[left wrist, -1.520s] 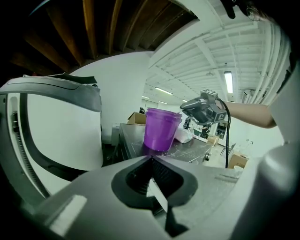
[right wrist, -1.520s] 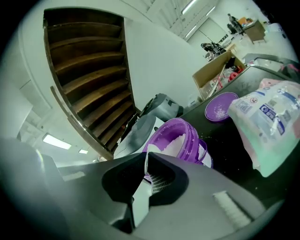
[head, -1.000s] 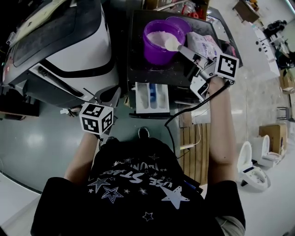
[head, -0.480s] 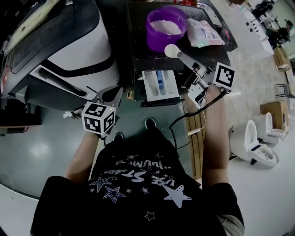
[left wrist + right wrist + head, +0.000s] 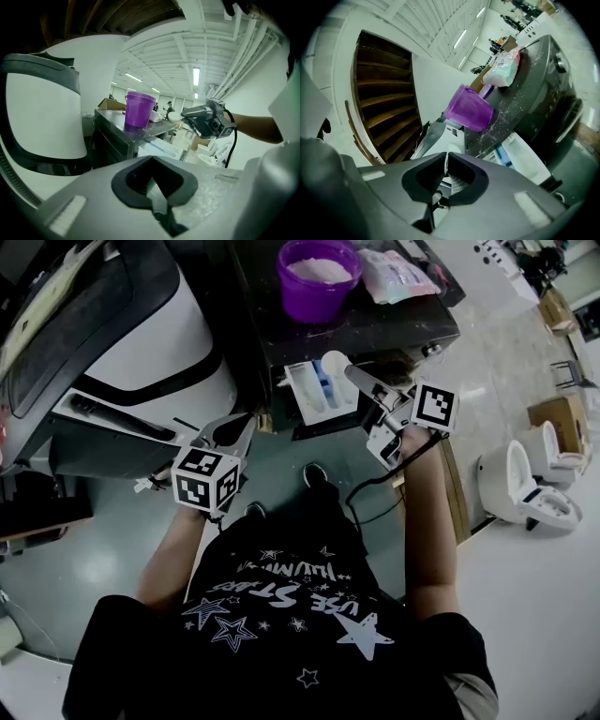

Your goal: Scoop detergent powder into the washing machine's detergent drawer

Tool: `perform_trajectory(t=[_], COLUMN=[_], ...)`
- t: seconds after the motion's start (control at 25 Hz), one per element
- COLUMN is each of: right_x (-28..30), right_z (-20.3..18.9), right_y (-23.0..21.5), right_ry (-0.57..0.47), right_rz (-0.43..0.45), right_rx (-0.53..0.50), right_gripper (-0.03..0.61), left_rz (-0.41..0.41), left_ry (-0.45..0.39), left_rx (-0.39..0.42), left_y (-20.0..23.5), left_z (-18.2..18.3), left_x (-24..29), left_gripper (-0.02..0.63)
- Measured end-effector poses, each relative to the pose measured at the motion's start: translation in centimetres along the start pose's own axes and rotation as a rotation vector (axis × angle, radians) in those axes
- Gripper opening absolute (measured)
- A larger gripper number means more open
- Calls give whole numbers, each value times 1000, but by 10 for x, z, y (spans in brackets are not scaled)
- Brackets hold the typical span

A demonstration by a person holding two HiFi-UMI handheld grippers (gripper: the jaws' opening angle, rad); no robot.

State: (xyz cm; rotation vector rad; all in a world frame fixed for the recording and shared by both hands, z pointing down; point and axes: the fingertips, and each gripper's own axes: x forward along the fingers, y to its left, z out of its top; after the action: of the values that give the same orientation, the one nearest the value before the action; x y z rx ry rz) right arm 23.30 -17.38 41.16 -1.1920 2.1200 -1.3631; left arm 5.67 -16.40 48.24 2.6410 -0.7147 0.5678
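A purple tub [image 5: 317, 277] of white powder stands on the dark washing machine top [image 5: 394, 324]. Below it the detergent drawer [image 5: 314, 395] is pulled out, white with a blue insert. My right gripper [image 5: 364, 381] is shut on the handle of a white scoop [image 5: 335, 362]. The scoop's bowl is heaped with powder and hovers over the drawer's right rear corner. In the right gripper view the tub [image 5: 469, 111] and drawer [image 5: 520, 157] lie ahead. My left gripper [image 5: 234, 423] hangs shut and empty, left of the drawer. The left gripper view shows the tub [image 5: 138, 108] and scoop [image 5: 174, 116].
A large white and black appliance [image 5: 141, 343] fills the left side. A pastel detergent bag [image 5: 398, 273] lies beside the tub. On the floor at right are a white toilet-shaped fixture [image 5: 525, 484] and a cardboard box [image 5: 553, 418]. A black cable trails from my right gripper.
My right gripper lifted the loaded scoop out of the purple tub and brought it down and forward to the open drawer. My left gripper stayed put.
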Motion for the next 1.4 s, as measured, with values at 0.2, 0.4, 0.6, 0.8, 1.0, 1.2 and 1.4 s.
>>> perform_trajectory(t=[0.2,0.4,0.6,0.8,1.0,1.2,1.4], right_x=[3,3,6,9,18,24,24], right_z=[-31,-51,-56,-58,-61,-69,-74], right_y=[-14,-32,-42,-54,-62,-71,-74], right_ry=[9,6,-10,29,81,139,197], right_rz=[-55,-158,-234,-334,-407,-446,-489], right_rx=[-21,-34,-93,-250,-391,-458,-581], right_gripper=[35,35,35,35,35,35,35], left_rz=[-29,-48,-43,-30,-19,-20,-21], left_ry=[16,33,41,36,27,24,28], left_rx=[3,7,-3,-17,-31,-36,-40], left_y=[3,6,12,17,20,19,17], left_z=[-10,-20,-27,-31,-31,-31,-34], left_x=[-5,-10,-15,-20,-22,-23,-24], left_gripper=[2,2,2,2,2,2,2])
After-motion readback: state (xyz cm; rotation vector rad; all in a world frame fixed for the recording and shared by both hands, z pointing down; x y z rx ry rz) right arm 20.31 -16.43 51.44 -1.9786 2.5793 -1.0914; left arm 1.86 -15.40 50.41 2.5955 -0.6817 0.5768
